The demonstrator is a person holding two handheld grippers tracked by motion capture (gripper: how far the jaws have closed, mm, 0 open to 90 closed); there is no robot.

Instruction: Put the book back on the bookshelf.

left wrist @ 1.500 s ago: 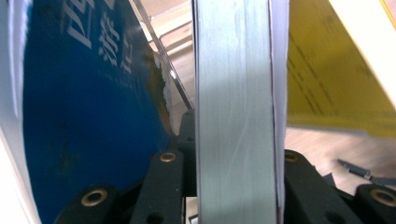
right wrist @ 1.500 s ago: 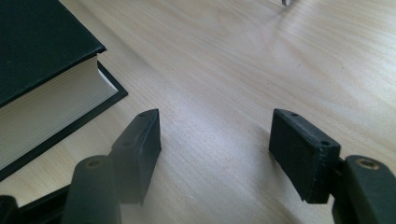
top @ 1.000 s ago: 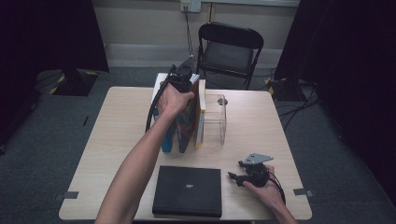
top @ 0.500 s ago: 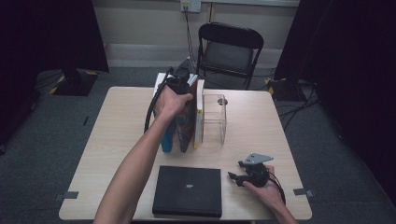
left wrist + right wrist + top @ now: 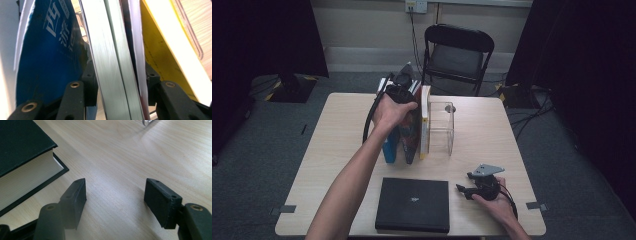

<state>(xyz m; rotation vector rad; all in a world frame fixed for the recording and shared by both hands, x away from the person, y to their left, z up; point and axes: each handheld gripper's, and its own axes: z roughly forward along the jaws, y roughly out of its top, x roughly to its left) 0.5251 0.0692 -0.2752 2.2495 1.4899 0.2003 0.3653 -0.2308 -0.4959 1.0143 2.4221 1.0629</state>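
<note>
A row of books (image 5: 409, 135) stands upright mid-table against a clear acrylic stand (image 5: 443, 127). My left gripper (image 5: 399, 92) reaches down onto the row's far end. Its jaws have just been opening and now straddle a grey-edged book (image 5: 115, 75), the pads just off its sides. A blue book (image 5: 50, 62) stands to one side of it and a yellow one (image 5: 162, 50) to the other. My right gripper (image 5: 462, 190) rests on the table at the front right, open with nothing between its fingers (image 5: 115, 192), beside a flat black book (image 5: 22, 150).
The black book (image 5: 413, 204) lies flat near the table's front edge (image 5: 412, 234). A black folding chair (image 5: 457, 50) stands behind the table. Bare wood stretches left of the books (image 5: 337, 140) and right of the stand.
</note>
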